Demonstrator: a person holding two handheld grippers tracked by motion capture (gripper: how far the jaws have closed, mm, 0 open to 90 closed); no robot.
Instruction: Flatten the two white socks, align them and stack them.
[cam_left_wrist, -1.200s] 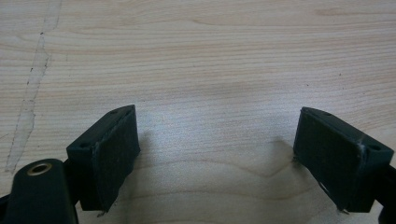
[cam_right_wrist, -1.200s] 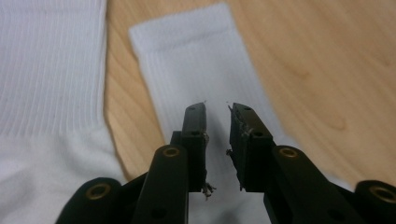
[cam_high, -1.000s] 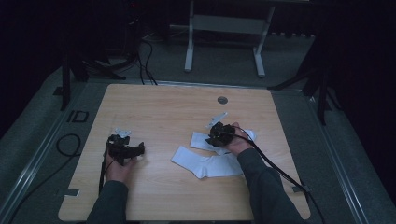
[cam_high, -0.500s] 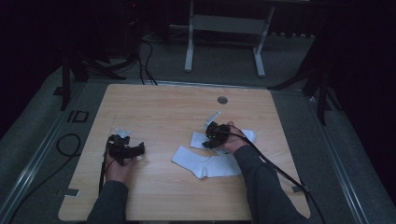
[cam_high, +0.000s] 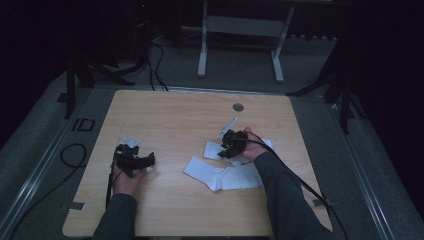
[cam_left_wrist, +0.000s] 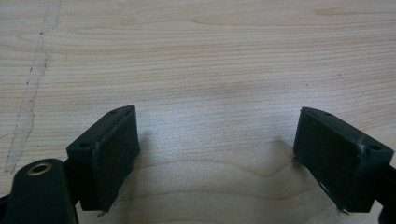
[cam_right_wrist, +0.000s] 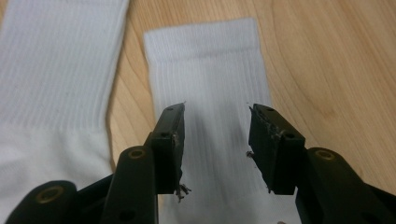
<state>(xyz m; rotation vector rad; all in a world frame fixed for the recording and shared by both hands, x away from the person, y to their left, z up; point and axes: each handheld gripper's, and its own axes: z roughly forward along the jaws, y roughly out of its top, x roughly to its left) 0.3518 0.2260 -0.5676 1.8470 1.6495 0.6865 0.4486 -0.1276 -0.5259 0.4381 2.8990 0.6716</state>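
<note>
Two white socks lie on the wooden table (cam_high: 170, 115). The far sock (cam_high: 212, 149) (cam_right_wrist: 210, 93) sits under my right gripper (cam_high: 229, 145) (cam_right_wrist: 215, 140), whose jaws stand open just above its ribbed cuff end with nothing between them. The near sock (cam_high: 225, 175) (cam_right_wrist: 51, 79) lies flat, bent in the middle, closer to the person. My left gripper (cam_high: 134, 159) (cam_left_wrist: 217, 154) rests at the table's left side, jaws wide open over bare wood.
A round grommet (cam_high: 238, 107) sits near the table's far edge. A cable (cam_high: 300, 182) trails from the right gripper across the near right of the table. A metal stand (cam_high: 240, 30) is on the floor beyond the table.
The right gripper has shifted a little left and down over the far sock. The left gripper has stayed in place.
</note>
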